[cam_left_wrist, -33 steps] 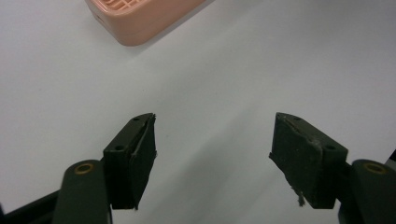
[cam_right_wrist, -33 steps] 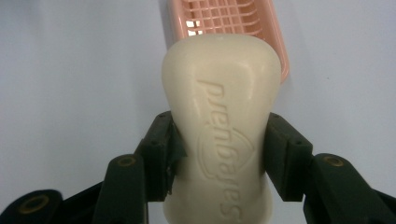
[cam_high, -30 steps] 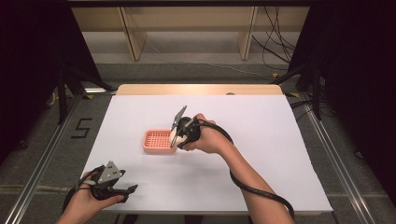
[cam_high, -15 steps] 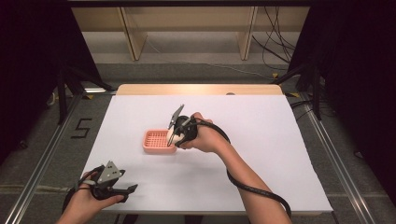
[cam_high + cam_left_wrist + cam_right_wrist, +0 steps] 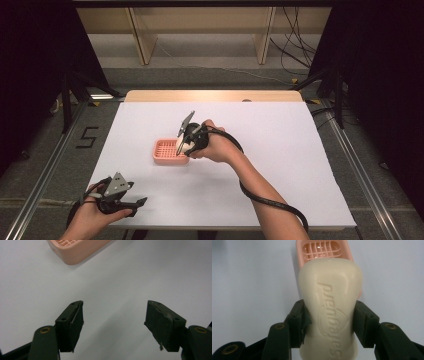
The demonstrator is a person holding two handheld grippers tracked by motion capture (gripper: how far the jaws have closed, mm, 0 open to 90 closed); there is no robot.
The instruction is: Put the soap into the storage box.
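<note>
Soap bar [image 5: 329, 307], cream-coloured with raised lettering pressed into its face, sits clamped between the two black jaws of my right gripper [image 5: 329, 322]. The jaws press on its long sides, about midway along it, and the far end of the bar sticks out past the pads. Beyond that end lies the pink soap dish [image 5: 323, 250], its slotted grid bottom showing just past the bar's rounded end.

From the high view, my right gripper [image 5: 184, 145] hangs over the right end of the pink soap dish [image 5: 167, 150], angled down and to the left, with my right hand [image 5: 217, 145] wrapped around the handle and the cable looping back along my forearm. The bar [image 5: 183, 145] shows there as a pale patch at the jaws, right over the dish's near right corner. Whether it touches the dish, I can't tell.

The dish rests on the white table [image 5: 280, 165], a little left of centre.

Down at the near left corner, my left gripper [image 5: 131, 205] sits low in my left hand [image 5: 95, 212], well apart from the dish. Its jaws stand wide apart with nothing between them, bare white table under the pads [image 5: 71, 325], and a corner of the dish [image 5: 75, 251] far off ahead.
</note>
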